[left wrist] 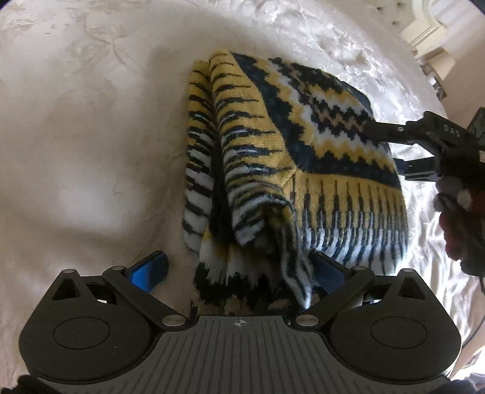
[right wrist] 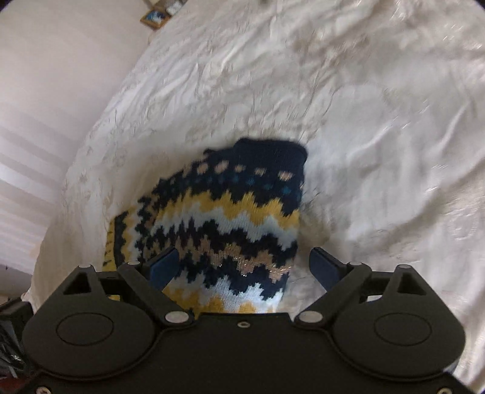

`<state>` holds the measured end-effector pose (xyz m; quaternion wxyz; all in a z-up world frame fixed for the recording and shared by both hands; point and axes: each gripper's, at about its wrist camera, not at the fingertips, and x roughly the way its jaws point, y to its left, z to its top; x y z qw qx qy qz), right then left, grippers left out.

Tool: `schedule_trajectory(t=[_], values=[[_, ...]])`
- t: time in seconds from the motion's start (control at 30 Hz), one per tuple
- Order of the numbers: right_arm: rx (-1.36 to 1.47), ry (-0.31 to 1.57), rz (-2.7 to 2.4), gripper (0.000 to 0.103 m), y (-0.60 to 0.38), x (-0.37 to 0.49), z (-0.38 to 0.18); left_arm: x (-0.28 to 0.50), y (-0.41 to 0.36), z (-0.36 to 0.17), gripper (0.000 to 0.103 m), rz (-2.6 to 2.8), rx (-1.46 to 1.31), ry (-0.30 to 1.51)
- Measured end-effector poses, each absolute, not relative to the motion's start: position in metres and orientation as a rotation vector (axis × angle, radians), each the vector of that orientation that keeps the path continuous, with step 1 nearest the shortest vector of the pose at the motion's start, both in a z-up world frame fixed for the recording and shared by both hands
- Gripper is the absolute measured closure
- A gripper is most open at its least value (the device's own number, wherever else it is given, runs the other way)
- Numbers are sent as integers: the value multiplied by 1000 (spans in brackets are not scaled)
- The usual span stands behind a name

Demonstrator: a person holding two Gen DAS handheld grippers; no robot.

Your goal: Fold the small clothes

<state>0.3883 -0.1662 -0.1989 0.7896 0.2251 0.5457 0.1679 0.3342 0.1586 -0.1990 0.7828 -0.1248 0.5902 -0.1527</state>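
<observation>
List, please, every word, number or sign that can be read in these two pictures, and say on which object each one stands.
"DAS": raised letters on the black body of the right gripper, seen in the left wrist view; slightly blurred, so the reading is not sure.
A small round cross-hair sign, no letters: on the grey ribbed body of the left gripper.
Sweater: only a knitted pattern, no text.
Small framed object beyond the bedspread: too small to read.

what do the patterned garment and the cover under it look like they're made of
Patterned garment: looks like knitted wool or acrylic yarn; stepped zigzag stitches, fuzzy surface, a few glinting threads. Cover: seems a smooth woven fabric with slight sheen, cream, finely creased.
</observation>
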Motion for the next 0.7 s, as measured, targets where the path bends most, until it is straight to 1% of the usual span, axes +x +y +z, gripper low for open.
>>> schedule_trajectory(t=[0.17, 0.33, 0.37, 0.4, 0.47, 0.5, 0.53, 0.57, 0.63, 0.7], values=[[517, 1206, 417, 0, -147, 394, -213, 345, 157, -203, 1, -370, -276, 1275], [501, 1225, 391, 0, -133, 396, -213, 352, 157, -204, 1, -423, -307, 1251], [510, 1226, 383, 5, -133, 396, -211, 354, 155, -205, 1, -429, -323, 1250], [513, 1216, 383, 29, -132, 395, -208, 356, 149, -207, 1, -429, -340, 1254], [472, 1205, 358, 46, -132, 392, -201, 355, 155, -208, 3, -410, -409, 1253], [471, 1207, 349, 54, -133, 391, -197, 357, 158, -209, 16, -414, -478, 1250], [484, 1200, 347, 57, -135, 388, -193, 358, 161, -211, 42, -435, -553, 1247], [487, 1190, 341, 60, -135, 385, -187, 358, 163, -211, 48, -440, -589, 1251], [460, 1172, 325, 62, -133, 378, -172, 355, 160, -202, 52, -451, -539, 1237], [444, 1144, 325, 63, -129, 368, -155, 349, 155, -191, 53, -484, -514, 1214]])
